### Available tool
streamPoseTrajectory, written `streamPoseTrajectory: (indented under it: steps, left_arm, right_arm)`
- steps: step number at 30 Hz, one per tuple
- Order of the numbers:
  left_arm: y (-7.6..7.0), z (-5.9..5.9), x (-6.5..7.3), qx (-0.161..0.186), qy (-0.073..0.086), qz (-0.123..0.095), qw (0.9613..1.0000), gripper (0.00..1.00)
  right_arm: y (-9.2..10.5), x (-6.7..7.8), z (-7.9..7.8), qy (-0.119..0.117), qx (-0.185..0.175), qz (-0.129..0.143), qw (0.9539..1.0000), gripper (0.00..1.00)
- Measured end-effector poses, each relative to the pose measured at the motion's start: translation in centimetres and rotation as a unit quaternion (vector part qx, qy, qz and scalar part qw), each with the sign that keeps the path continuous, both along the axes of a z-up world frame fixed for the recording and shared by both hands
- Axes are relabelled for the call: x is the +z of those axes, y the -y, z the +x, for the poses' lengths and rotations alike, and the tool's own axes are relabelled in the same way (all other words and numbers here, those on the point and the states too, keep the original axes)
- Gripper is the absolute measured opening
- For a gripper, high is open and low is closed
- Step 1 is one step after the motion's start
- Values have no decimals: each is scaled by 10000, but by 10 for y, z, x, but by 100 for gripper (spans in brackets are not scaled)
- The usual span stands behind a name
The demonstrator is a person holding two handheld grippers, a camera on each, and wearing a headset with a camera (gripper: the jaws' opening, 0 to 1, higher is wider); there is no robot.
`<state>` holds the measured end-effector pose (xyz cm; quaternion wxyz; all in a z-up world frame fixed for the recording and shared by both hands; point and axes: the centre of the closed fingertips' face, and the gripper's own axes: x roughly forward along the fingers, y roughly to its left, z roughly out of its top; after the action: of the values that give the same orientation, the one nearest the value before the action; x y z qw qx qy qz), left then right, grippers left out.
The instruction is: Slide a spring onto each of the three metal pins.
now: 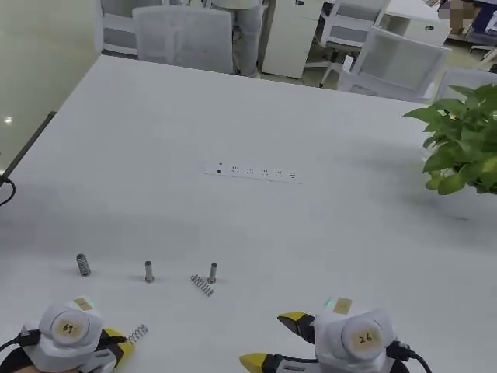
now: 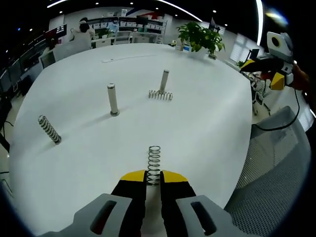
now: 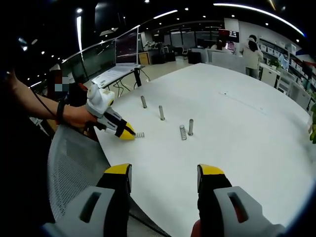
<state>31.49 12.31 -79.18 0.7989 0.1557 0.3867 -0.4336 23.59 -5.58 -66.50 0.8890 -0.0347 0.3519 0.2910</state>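
Three small metal pins stand in a row on the white table (image 1: 256,116). The left pin (image 1: 83,265) wears a spring; the middle pin (image 1: 148,271) and the right pin (image 1: 212,273) are bare. A loose spring (image 1: 202,284) lies against the right pin's base. My left gripper (image 1: 123,343) at the near left edge is shut on another spring (image 1: 137,334), which juts out from its yellow tips (image 2: 154,163). The bare pins (image 2: 113,99) (image 2: 163,81) stand ahead of it. My right gripper (image 1: 273,340) is open and holds nothing, at the near edge (image 3: 164,173).
A white power strip (image 1: 250,171) lies mid-table. A green plant (image 1: 462,140) stands at the right edge. Grey office chairs (image 1: 182,35) line the far side, and a mesh chair (image 2: 276,163) sits by the near edge.
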Motion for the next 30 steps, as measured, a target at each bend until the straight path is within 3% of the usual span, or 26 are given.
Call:
streamPoseTrajectory:
  steps: [6,10,12,16,19,25,30]
  left_arm:
    - [2,-1,-2,-471,182,464,9976,3]
    - [0,0,0,-453,190,595,9970,3]
    - [2,0,5,-302,103,394,9987,3]
    - [0,2,15,-233,158,281,9992,3]
    - [-1,1,28,8,176,96,9998,3]
    - [1,-4,54,21,385,-84,9992,3]
    - [4,-3,85,130,588,-392,9974,3]
  right_arm:
    - [-2,0,1,1,38,-1,10000,52]
    - [-11,1,4,-11,149,-13,9999,52]
    - [-14,2,5,-6,198,2,9998,52]
    - [-18,2,9,-4,244,29,9997,52]
    - [-21,3,11,-22,265,108,9996,51]
    - [-22,8,17,-14,225,175,9996,51]
    - [-26,18,24,11,52,524,9986,49]
